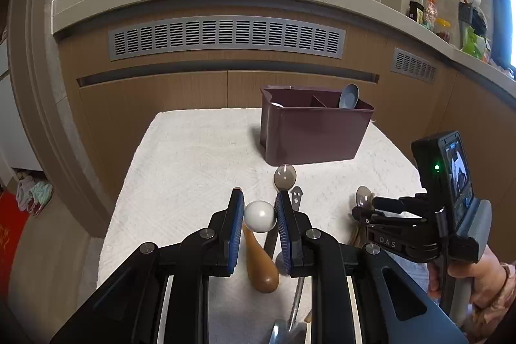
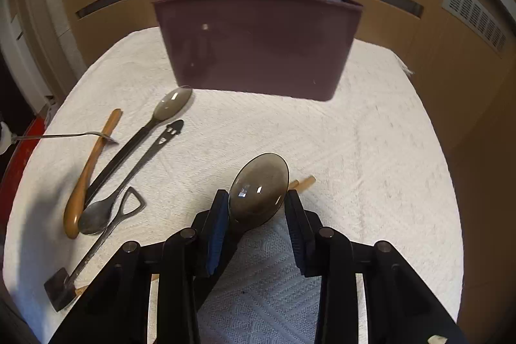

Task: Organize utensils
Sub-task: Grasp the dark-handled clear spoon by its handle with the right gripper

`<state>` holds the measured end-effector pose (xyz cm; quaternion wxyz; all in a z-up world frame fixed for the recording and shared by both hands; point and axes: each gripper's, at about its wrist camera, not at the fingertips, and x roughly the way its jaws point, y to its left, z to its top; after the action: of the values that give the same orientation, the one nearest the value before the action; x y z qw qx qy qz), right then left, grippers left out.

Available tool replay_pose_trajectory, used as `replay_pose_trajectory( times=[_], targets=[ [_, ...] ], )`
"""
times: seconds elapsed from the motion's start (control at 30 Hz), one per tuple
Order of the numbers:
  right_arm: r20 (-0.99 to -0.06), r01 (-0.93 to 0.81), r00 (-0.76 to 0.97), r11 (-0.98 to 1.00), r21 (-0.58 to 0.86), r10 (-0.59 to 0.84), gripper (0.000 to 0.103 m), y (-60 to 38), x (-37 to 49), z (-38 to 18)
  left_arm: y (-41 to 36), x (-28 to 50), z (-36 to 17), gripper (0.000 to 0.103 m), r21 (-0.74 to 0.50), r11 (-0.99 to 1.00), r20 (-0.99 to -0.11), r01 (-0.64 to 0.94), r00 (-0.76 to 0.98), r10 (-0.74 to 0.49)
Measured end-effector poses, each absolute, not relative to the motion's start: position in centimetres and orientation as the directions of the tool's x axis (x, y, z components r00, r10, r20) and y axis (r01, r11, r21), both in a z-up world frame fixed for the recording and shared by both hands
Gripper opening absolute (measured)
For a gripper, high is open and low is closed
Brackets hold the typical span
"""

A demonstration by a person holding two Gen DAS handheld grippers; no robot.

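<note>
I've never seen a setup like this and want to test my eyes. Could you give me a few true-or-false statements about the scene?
1. A blue spoon stands in the box. True.
2. The box lies tipped on its side. False: it stands upright, open end up.
3. The right gripper has a smoky spoon between its jaws. True.
4. The wooden spoon is inside the box. False: it lies on the cloth.
5. The cloth is red. False: it is white.
</note>
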<state>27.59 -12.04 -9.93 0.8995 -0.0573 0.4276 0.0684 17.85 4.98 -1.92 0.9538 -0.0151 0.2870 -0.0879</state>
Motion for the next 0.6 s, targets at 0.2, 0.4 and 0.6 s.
replay_pose_trajectory(
  times=[0.2,0.4,0.6],
  targets=[
    [-0.717,-0.243,0.677,0.97,0.0,0.169,0.032,-13.2,25.1,-6.6,4.9,17.1,-1.1,0.022,-0.096,0.981,-0.534,0.17,0.823,-0.195],
    [-0.647,-0.251,0.736,0.968,0.011,0.198,0.032,-14.6,22.8,-3.2,4.2,15.9,0.8,0.019,-0.082,0.979,-0.498,0.189,0.843,-0.204],
    [-0.597,-0.241,0.78,0.97,-0.015,0.184,0.032,-15.0,21.5,-1.3,3.7,15.3,2.3,0.019,-0.061,0.979,-0.48,0.194,0.854,-0.199]
  ],
)
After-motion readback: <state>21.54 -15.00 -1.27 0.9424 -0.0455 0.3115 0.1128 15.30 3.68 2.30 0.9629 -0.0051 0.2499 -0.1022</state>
